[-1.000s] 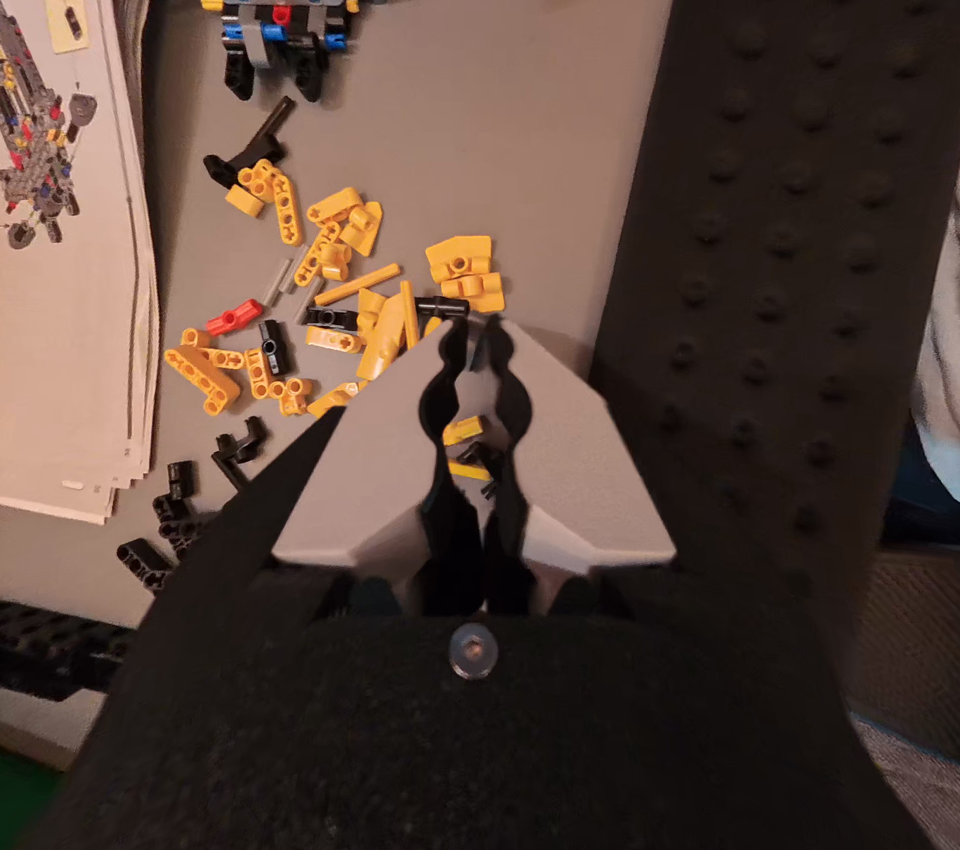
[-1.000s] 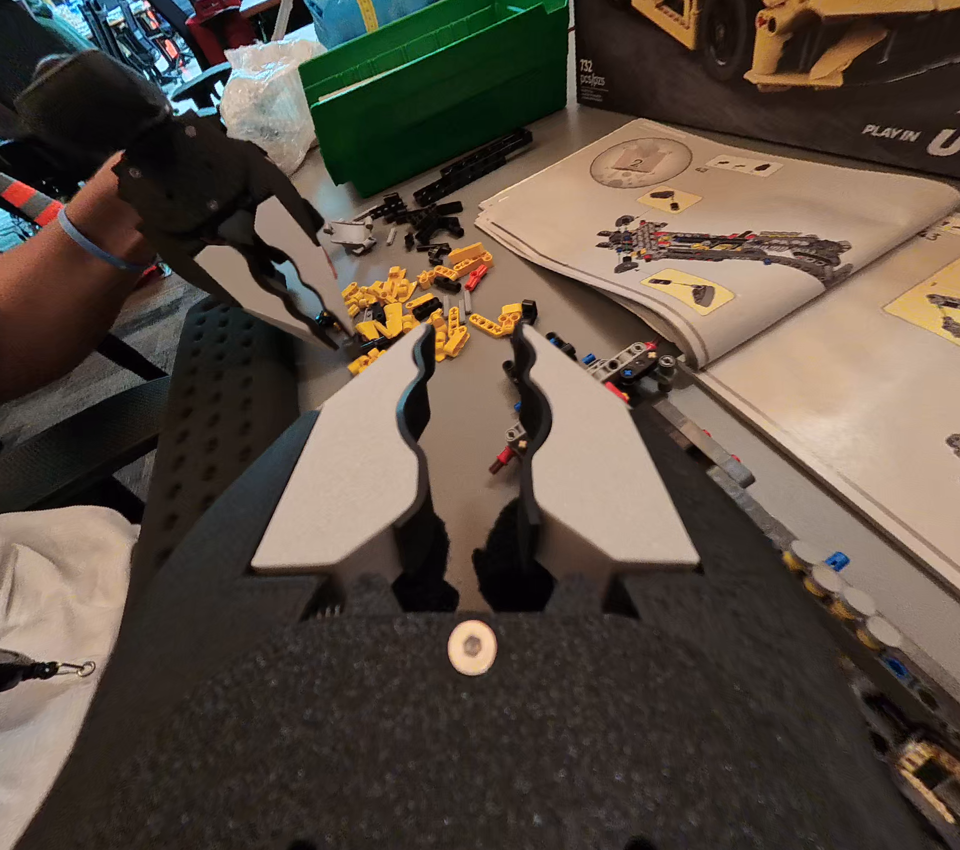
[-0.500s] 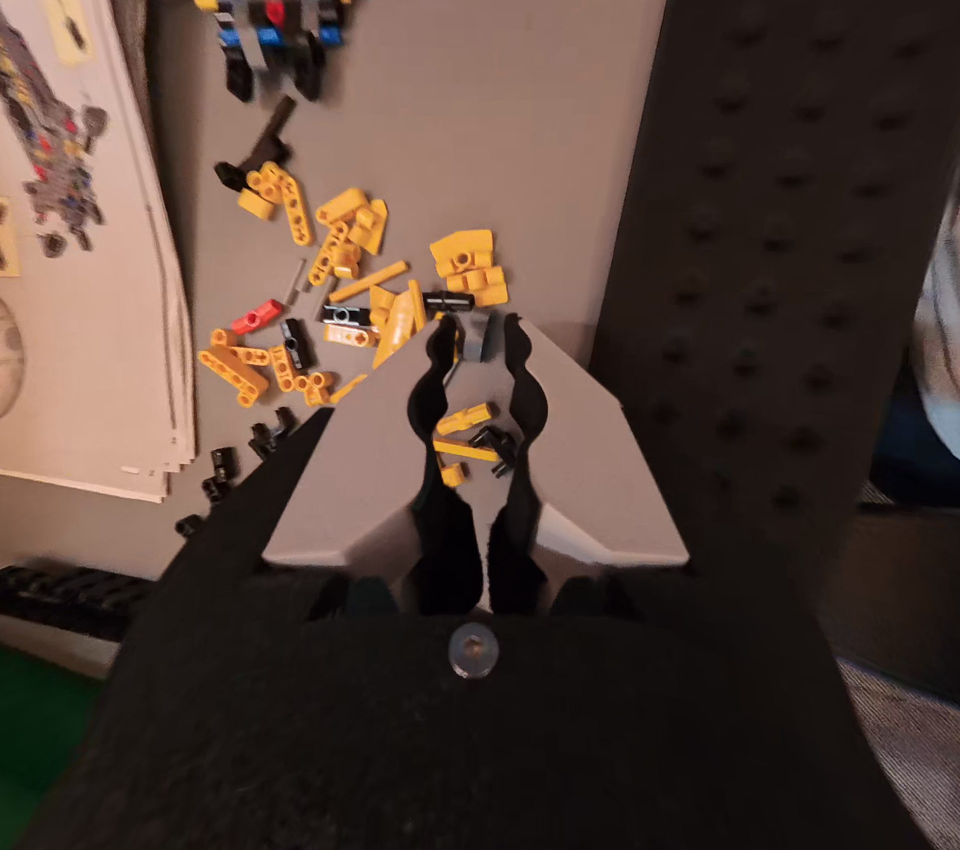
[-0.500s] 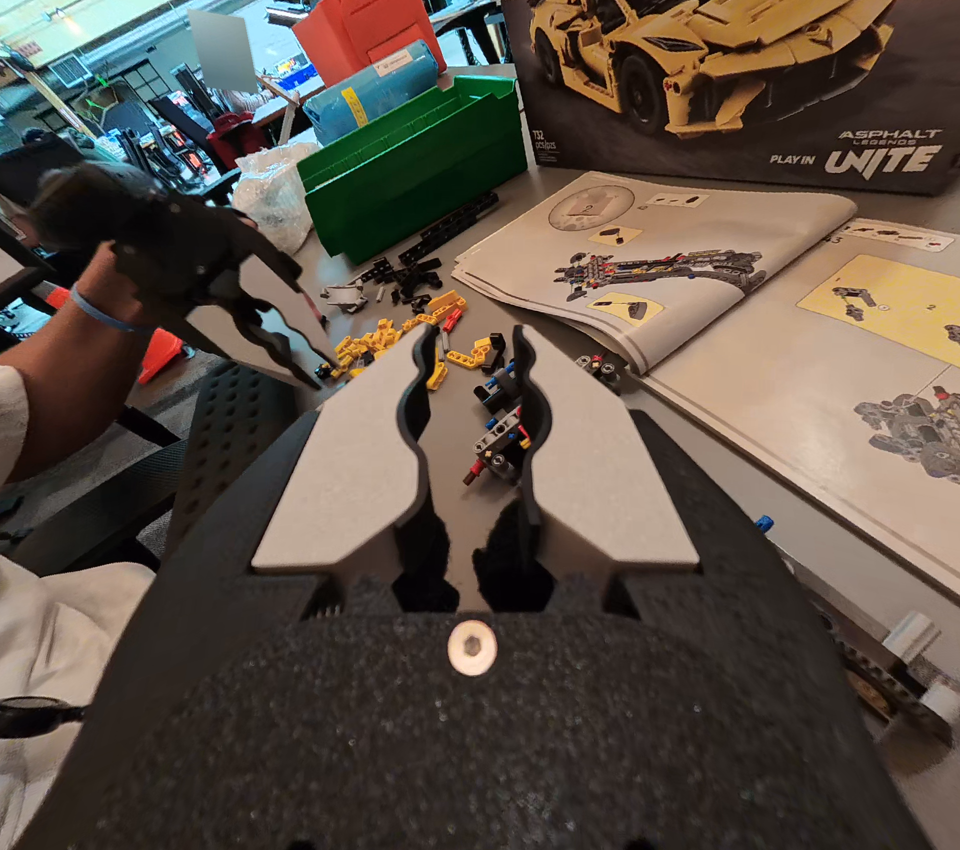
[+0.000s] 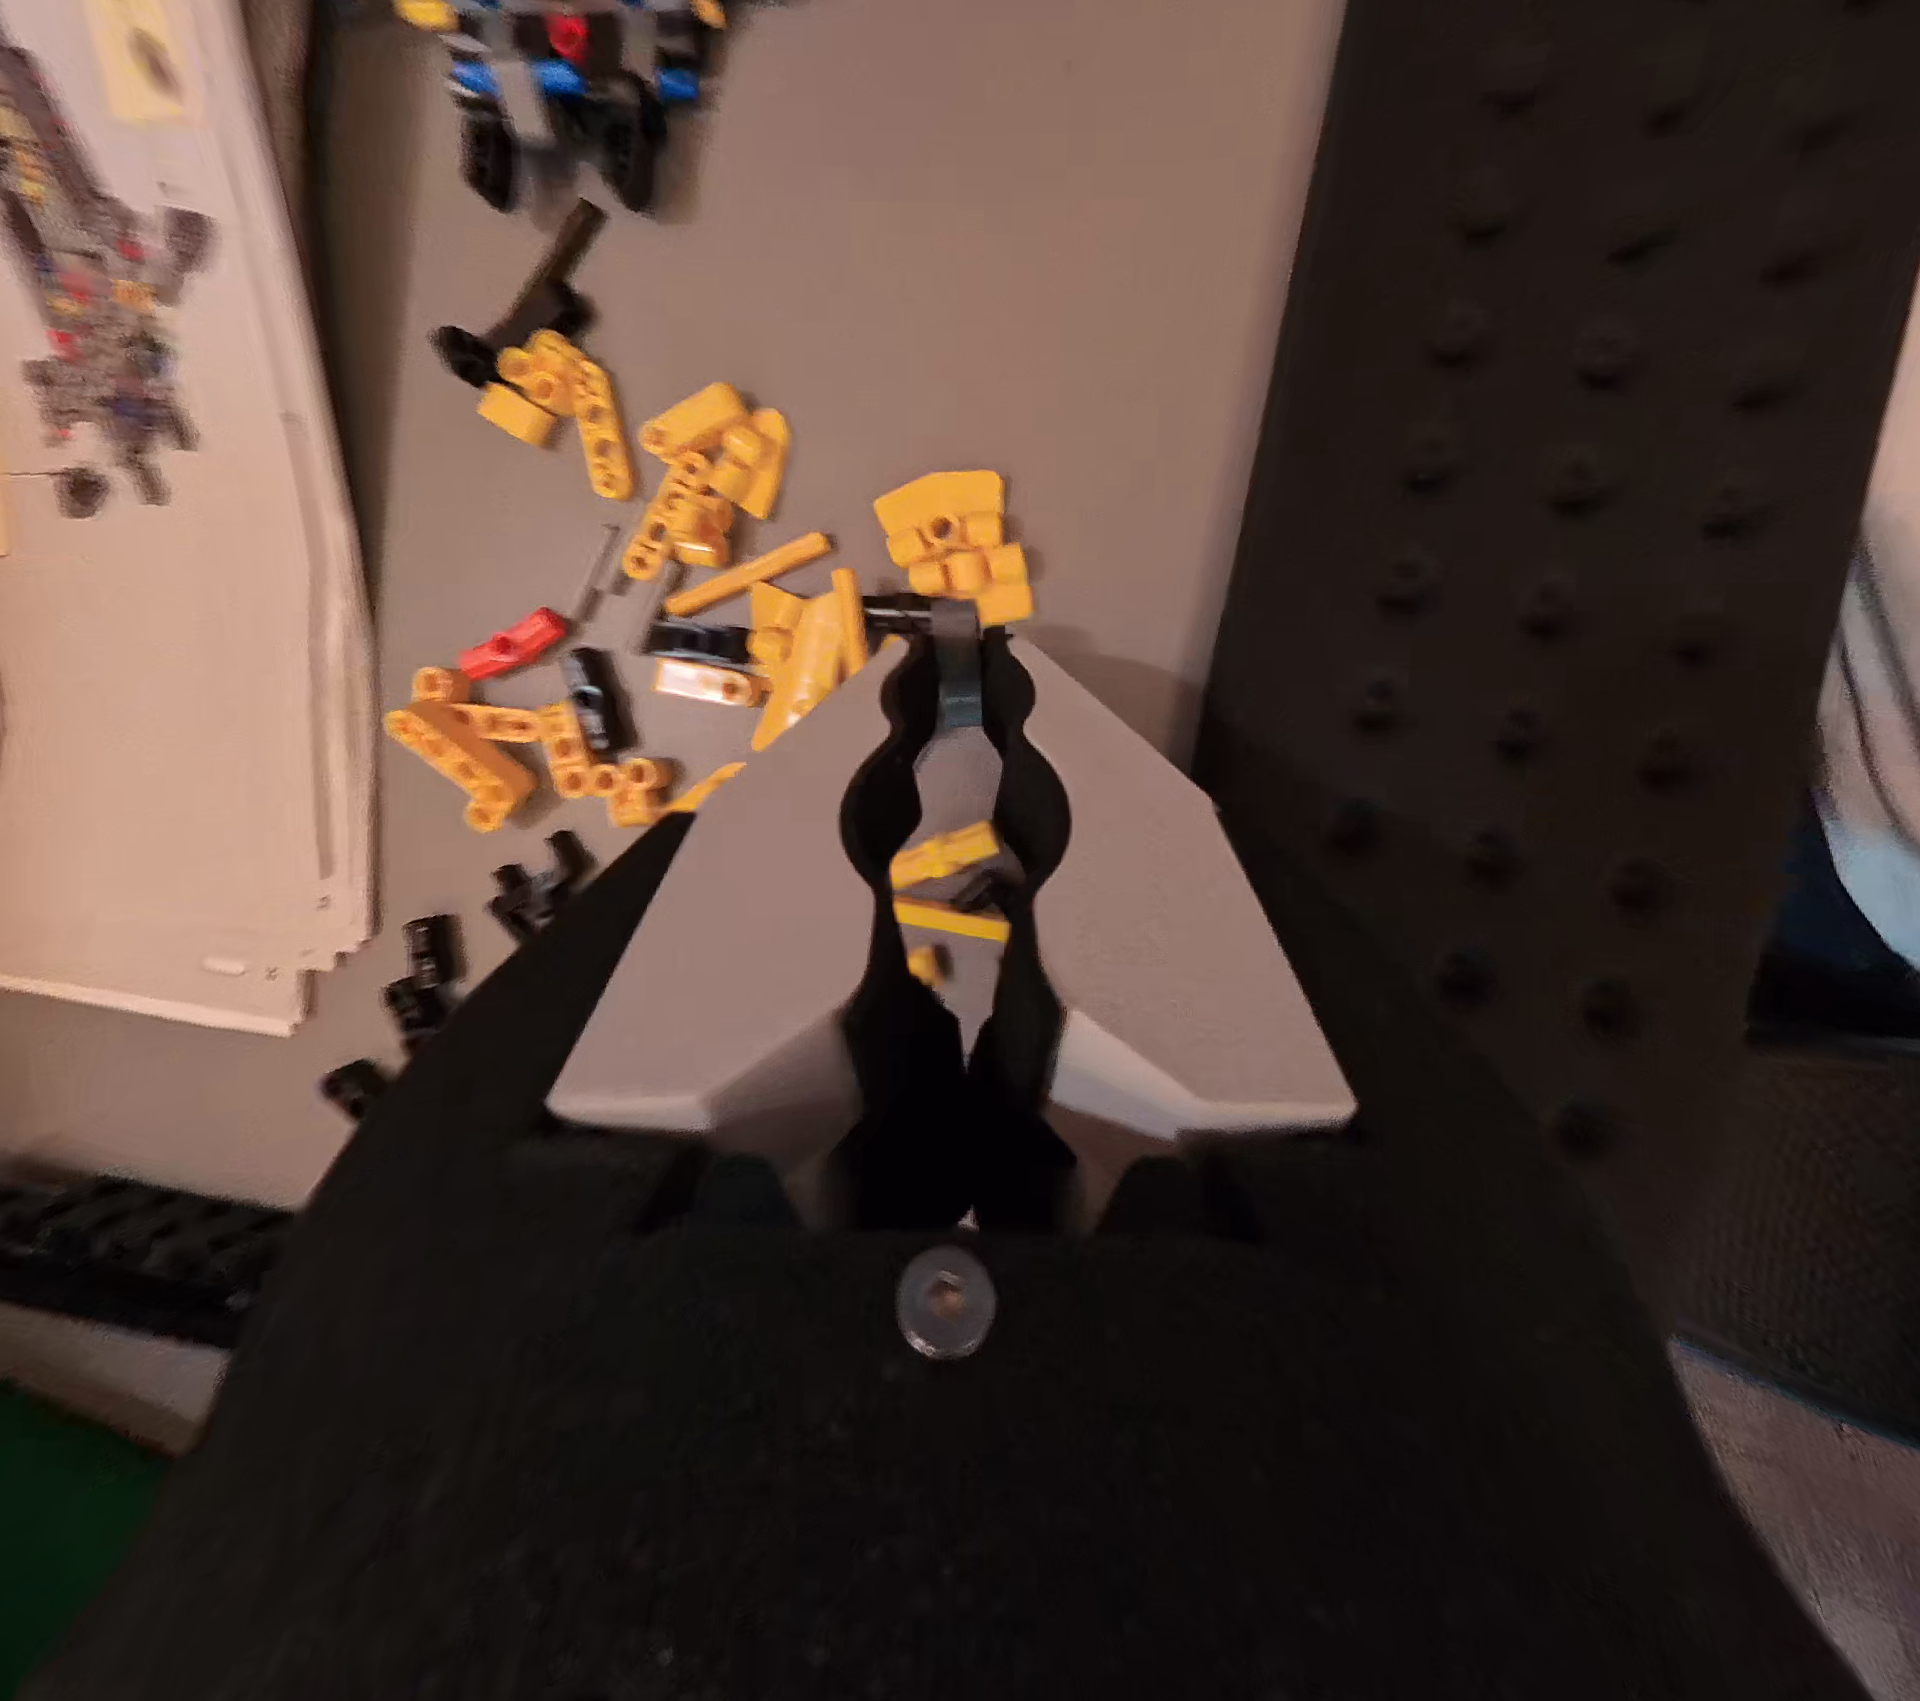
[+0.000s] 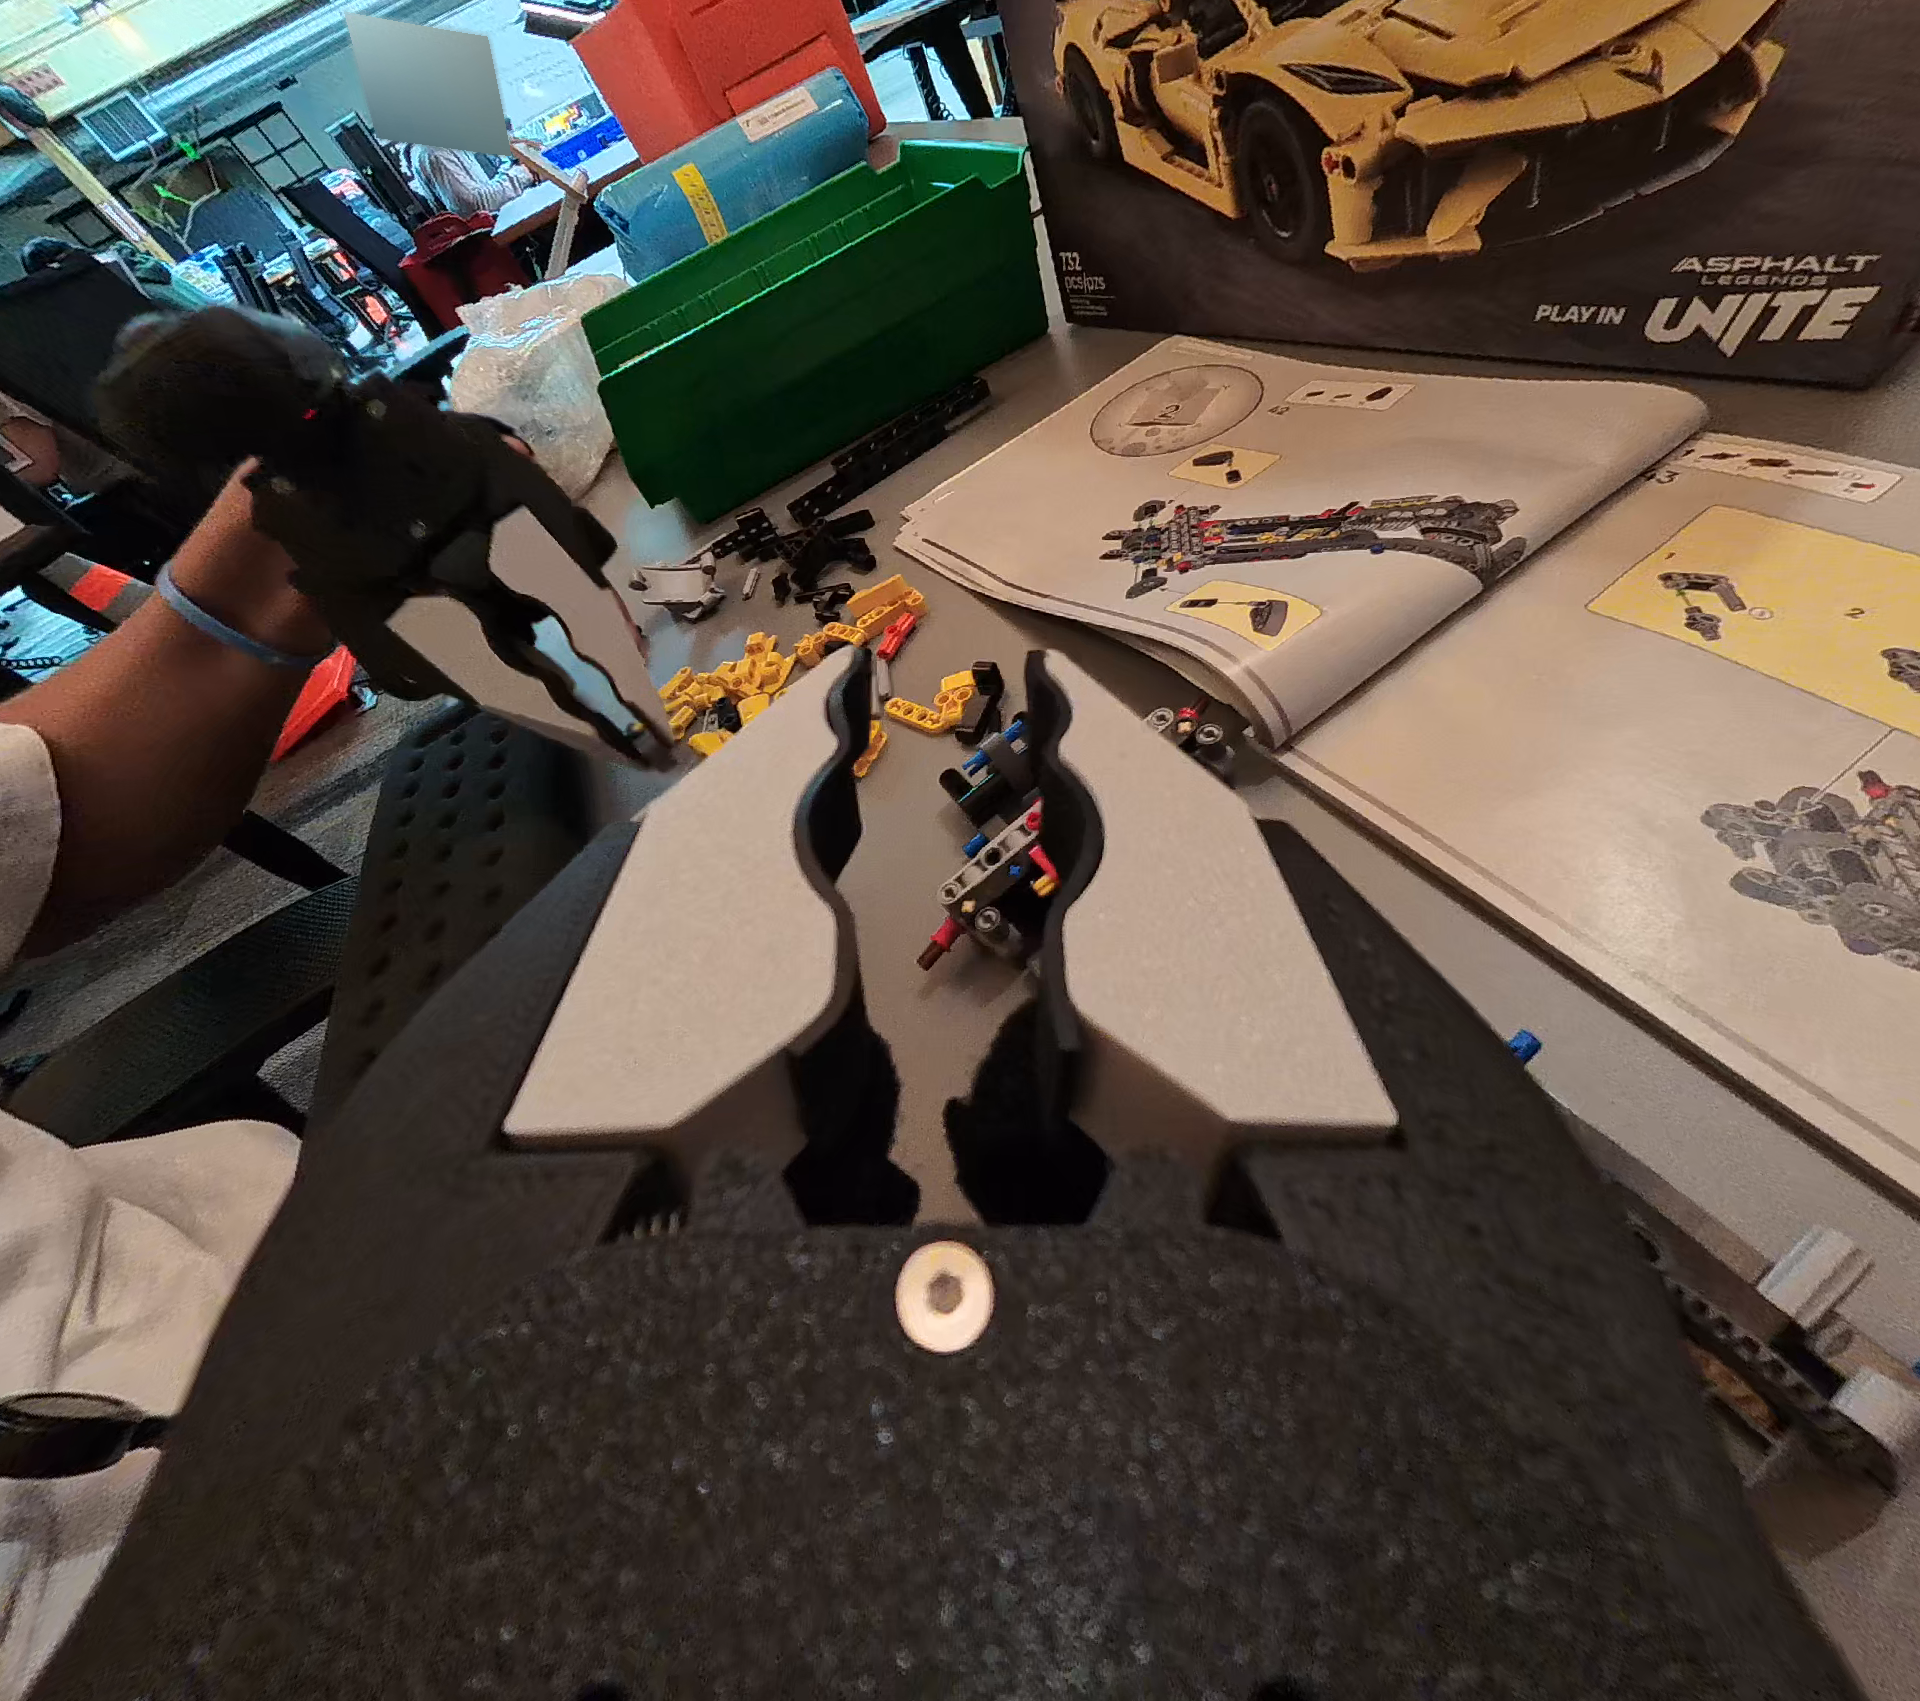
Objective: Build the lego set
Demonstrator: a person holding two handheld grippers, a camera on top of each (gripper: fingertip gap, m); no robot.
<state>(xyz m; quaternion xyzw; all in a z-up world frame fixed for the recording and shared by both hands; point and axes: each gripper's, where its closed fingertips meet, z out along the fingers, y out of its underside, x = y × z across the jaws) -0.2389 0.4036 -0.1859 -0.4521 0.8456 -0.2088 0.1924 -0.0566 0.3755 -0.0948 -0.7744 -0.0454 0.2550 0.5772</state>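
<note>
Pinching a small dark grey piece (image 5: 958,677) at its tips, the left gripper (image 5: 951,664) hangs over the scattered yellow pieces (image 5: 727,581). The right gripper (image 6: 943,695) is spread apart, with the half-built grey frame (image 6: 1000,872) lying between its fingers on the table (image 6: 894,976).

Left wrist view dim and motion-blurred (wide-angle bending); right bright, sharp.

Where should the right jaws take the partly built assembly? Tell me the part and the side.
Probably the grey beam frame of the partly built assembly, across its long flat sides, with the right gripper coming down from above: pins jut from its ends.
</note>
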